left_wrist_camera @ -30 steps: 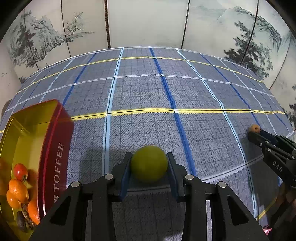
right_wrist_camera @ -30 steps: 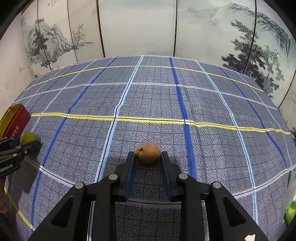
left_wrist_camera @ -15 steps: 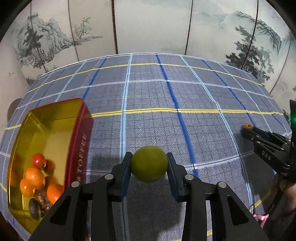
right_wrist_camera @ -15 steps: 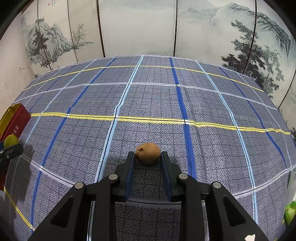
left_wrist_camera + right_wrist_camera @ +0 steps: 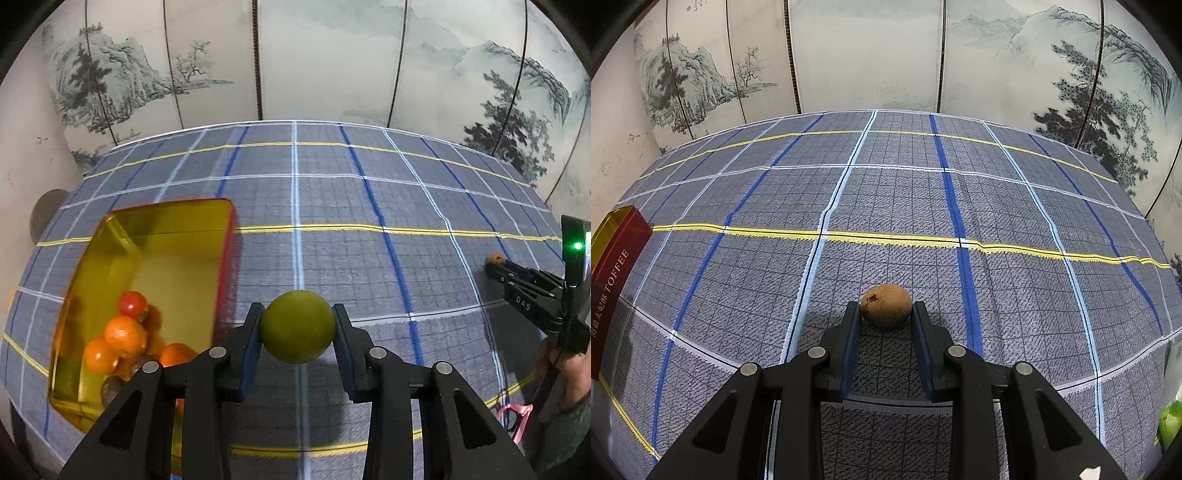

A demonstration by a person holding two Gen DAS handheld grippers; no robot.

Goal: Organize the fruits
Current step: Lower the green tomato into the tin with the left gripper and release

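Note:
My left gripper (image 5: 297, 325) is shut on a round green fruit (image 5: 297, 326), held above the cloth just right of the open toffee tin (image 5: 162, 236). The tin holds several oranges (image 5: 123, 334), a small red fruit (image 5: 133, 303) and dark brown pieces. My right gripper (image 5: 885, 314) is shut on a small brown fruit (image 5: 886, 304) low over the checked cloth. In the left wrist view that right gripper (image 5: 493, 260) shows at the right edge with the brown fruit (image 5: 495, 257) at its tip. The tin's red side (image 5: 617, 273) sits at the left edge of the right wrist view.
A blue-grey checked tablecloth (image 5: 886, 192) covers the table. Painted folding screens (image 5: 868, 55) stand close behind its far edge. A green object (image 5: 1171, 421) lies at the right edge of the right wrist view. A person's hand (image 5: 569, 373) holds the right gripper.
My left gripper has risen and shifted with the green fruit, so the tin's inside and its fruits now show far more fully. The right gripper and brown fruit have stayed still.

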